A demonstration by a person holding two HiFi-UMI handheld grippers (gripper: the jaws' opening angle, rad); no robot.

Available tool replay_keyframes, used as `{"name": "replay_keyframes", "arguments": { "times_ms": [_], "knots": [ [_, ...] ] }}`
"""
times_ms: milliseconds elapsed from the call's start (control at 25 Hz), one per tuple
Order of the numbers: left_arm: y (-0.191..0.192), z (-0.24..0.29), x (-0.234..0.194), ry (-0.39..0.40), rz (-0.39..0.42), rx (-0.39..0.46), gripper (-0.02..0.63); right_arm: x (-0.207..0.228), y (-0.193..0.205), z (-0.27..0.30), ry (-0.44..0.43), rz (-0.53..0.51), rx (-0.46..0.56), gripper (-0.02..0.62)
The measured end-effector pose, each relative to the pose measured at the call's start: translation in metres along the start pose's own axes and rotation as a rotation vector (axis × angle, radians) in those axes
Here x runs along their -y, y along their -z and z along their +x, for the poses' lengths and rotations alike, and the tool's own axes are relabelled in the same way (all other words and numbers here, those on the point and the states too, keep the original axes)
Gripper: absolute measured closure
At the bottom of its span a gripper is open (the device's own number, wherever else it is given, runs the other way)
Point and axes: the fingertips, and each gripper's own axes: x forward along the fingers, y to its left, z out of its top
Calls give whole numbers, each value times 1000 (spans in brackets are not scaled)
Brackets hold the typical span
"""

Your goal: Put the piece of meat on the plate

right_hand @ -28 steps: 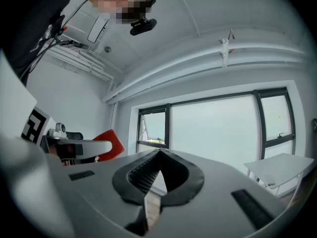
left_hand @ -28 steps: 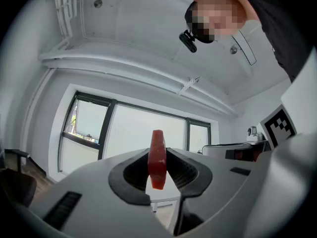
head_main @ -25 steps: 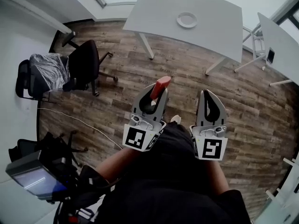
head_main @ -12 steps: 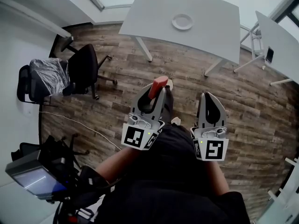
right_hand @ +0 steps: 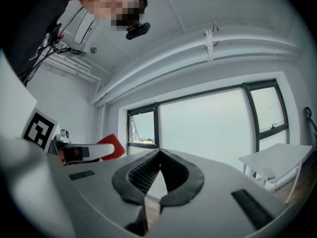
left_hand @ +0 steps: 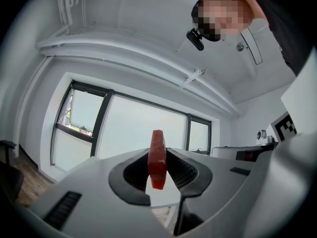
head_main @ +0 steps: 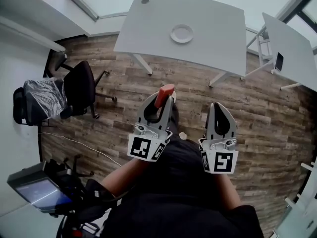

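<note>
With the left tool (head_main: 161, 101) pinching the meat (head_main: 165, 91) only at its tips and the right tool (head_main: 218, 106) hanging clenched, empty, the meat is probably risking slipping free short of the plate (head_main: 182, 33) mid-surface (head_main: 218, 24).

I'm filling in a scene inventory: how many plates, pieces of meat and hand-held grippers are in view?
plate: 1
piece of meat: 1
hand-held grippers: 2, left hand-held gripper and right hand-held gripper
Total: 4

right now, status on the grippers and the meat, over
Left gripper shut on piece of meat. Right gripper shut, empty. Plate bare on white table ahead, not yet reached. Only wood floor between; office chair off left.
</note>
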Motion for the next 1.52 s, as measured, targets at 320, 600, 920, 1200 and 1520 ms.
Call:
{"name": "replay_keyframes", "arguments": {
  "times_ms": [320, 600, 920, 1200, 1520],
  "knots": [
    [-2, 84, -60, 23, -14, -31, 509, 26, -5, 103, 32, 0, -12, 591],
    [-20, 163, -136, 54, -15, -33, 509, 26, -18, 223, 29, -22, -19, 591],
    [-11, 218, -177, 81, 11, -77, 509, 41, -17, 290, 37, -27, -11, 591],
    [13, 233, -199, 30, -13, -132, 509, 45, -21, 304, 4, -46, -16, 591],
    [29, 238, -190, 65, 9, -170, 509, 16, -34, 307, -57, -67, 16, 591]
  ]
}}
